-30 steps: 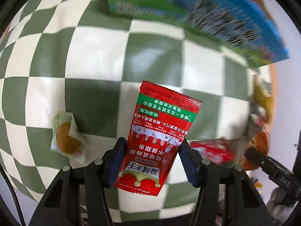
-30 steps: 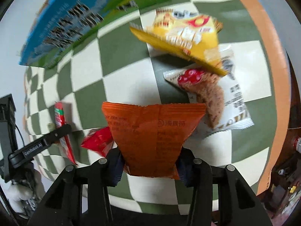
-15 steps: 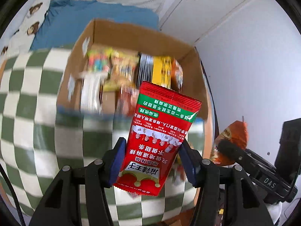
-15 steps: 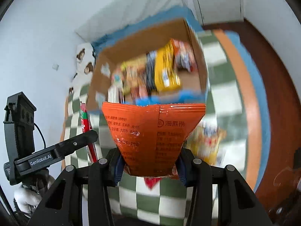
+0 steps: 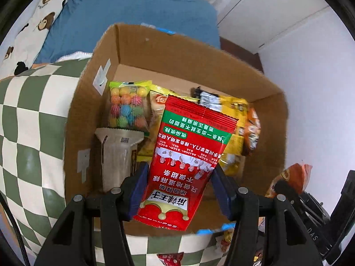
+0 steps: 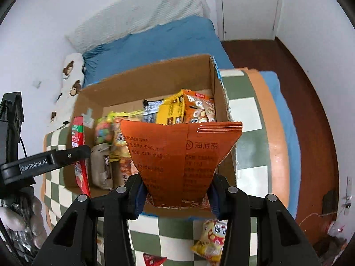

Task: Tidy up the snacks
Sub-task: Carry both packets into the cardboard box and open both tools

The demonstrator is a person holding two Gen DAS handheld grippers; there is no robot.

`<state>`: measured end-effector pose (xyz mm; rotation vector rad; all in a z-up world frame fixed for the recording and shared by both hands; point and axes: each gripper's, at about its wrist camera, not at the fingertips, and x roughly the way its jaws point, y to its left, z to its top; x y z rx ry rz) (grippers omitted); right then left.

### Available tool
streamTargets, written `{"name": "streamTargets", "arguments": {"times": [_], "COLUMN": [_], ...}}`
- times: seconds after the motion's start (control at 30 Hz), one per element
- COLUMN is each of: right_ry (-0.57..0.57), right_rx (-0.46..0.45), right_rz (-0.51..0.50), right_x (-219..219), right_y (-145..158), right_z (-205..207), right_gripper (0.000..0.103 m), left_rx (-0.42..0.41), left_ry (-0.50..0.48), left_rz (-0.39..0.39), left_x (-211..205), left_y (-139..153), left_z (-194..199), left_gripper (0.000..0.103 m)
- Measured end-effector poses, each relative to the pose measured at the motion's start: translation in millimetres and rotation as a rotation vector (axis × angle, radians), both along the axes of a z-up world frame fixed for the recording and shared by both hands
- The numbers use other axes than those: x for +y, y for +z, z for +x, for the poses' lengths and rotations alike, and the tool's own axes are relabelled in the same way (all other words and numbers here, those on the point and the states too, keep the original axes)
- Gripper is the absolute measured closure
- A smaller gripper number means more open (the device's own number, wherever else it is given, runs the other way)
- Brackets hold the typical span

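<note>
Over the open cardboard box [image 5: 264, 86], the left gripper [image 5: 177, 192] clamps a red packet [image 5: 188, 155] printed in Chinese. The right gripper [image 6: 176, 196] pinches an orange packet [image 6: 177, 155] reading 海底捞. "GenRobot.AI" is stamped on the left gripper's side.

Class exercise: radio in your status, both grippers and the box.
Left gripper shut on red packet. Right gripper shut on orange packet. Both over cardboard box. Nothing blocking.

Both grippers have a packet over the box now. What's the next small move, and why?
Probably lower the left gripper and release its red packet into the cardboard box. The packet hangs above the box's open front area, near the beige packet, and the right gripper holds the orange packet alongside.
</note>
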<state>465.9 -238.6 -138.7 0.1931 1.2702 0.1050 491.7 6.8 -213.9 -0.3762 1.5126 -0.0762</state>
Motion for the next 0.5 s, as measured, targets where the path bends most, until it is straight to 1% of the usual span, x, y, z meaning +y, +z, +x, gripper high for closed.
{"name": "streamTargets", "arguments": {"times": [0.13,0.23,0.3,0.33,0.37,0.4,0.43,0.47,0.5], "right_ry": [-0.010,-0.002,0.006,0.013,0.015,0.024,0.036,0.049,0.060], "right_rx": [0.052,0.080,0.099,0.118,0.141,0.163,0.164,0.162,0.167], "right_rz": [-0.001,-0.005,0.003,0.007,-0.001,-0.022,-0.035,-0.041,-0.043], "right_x": [0,1,1,1,1,2,4,6,9], "right_y": [-29,-44,-52,-59,-65,-71,-73,-73,-74], "right_z": [9,12,12,13,14,14,14,13,12], "right_gripper": [0.054,0.054,0.054,0.054,0.052,0.048,0.034,0.026,0.025], "left_rx": [0.029,0.049,0.064,0.079,0.086,0.085,0.077,0.067,0.059], "left_ry": [-0.002,-0.002,-0.008,-0.018,-0.024,-0.027,-0.032,-0.037,-0.039], "left_rz": [0.020,0.029,0.052,0.060,0.066,0.077,0.092,0.100,0.107], "left_x": [-1,-2,-4,-5,-7,-8,-8,-9,-9], "left_y": [-16,-27,-39,-44,-47,-49,-49,-49,-49], "left_z": [5,7,7,6,6,5,4,3,3], "left_gripper": [0.049,0.049,0.048,0.044,0.031,0.024,0.015,0.014,0.014]}}
